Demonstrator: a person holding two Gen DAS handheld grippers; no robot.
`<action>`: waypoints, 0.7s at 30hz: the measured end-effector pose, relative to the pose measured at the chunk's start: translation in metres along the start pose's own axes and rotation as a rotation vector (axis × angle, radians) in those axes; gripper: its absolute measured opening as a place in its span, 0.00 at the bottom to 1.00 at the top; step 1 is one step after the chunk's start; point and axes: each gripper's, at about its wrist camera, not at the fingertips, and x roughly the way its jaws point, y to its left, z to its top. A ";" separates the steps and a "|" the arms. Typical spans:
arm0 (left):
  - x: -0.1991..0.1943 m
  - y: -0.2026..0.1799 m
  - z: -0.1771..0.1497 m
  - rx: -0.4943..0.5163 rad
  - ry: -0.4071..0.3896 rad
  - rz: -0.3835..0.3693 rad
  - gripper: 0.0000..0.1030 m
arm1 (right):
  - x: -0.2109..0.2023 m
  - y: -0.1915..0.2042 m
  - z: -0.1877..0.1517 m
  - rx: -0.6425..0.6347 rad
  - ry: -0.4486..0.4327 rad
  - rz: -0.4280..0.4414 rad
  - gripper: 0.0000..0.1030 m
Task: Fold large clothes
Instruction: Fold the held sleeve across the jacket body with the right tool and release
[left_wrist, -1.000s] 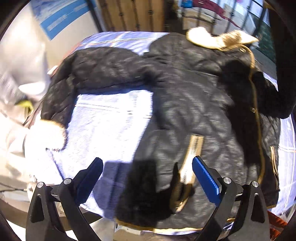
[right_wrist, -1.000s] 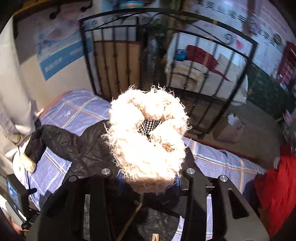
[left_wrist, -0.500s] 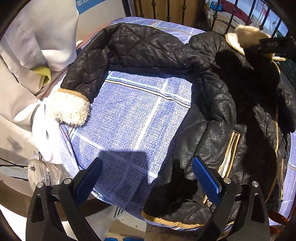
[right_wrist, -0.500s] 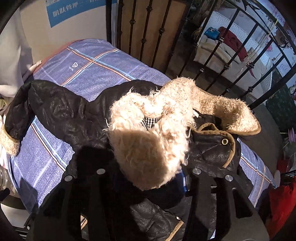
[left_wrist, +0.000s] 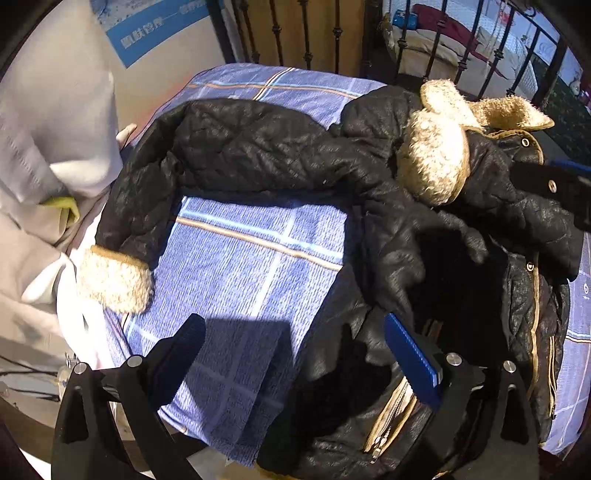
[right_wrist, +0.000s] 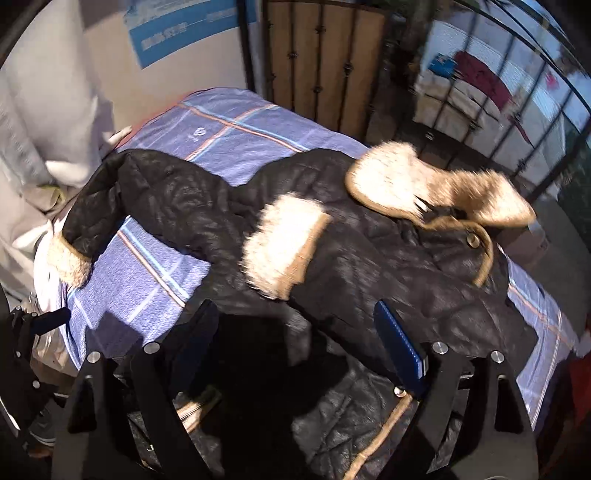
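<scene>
Both tongs, left (left_wrist: 291, 365) and right (right_wrist: 295, 339), are spread and empty, since the right one just released the furry cuff (right_wrist: 286, 245), so one sleeve now lies folded across the black jacket (right_wrist: 388, 266) on the bed (left_wrist: 236, 266).

I am seeing the jacket (left_wrist: 402, 236) lying across the right half of the bed (left_wrist: 251, 258), its collar (right_wrist: 439, 188) toward the far edge by the railing (left_wrist: 332, 33). One sleeve (left_wrist: 207, 155) is stretching left, its cuff (left_wrist: 114, 280) hanging at the left edge; the other cuff (right_wrist: 284, 243) is resting on the jacket's chest.
</scene>
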 end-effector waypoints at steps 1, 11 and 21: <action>-0.002 -0.008 0.009 0.021 -0.016 -0.007 0.92 | 0.001 -0.023 -0.006 0.070 0.014 -0.012 0.83; -0.005 -0.125 0.125 0.277 -0.189 -0.087 0.92 | 0.009 -0.192 -0.060 0.516 0.114 -0.091 0.83; 0.125 -0.172 0.131 0.313 0.163 -0.034 0.95 | 0.090 -0.192 -0.053 0.373 0.295 -0.074 0.88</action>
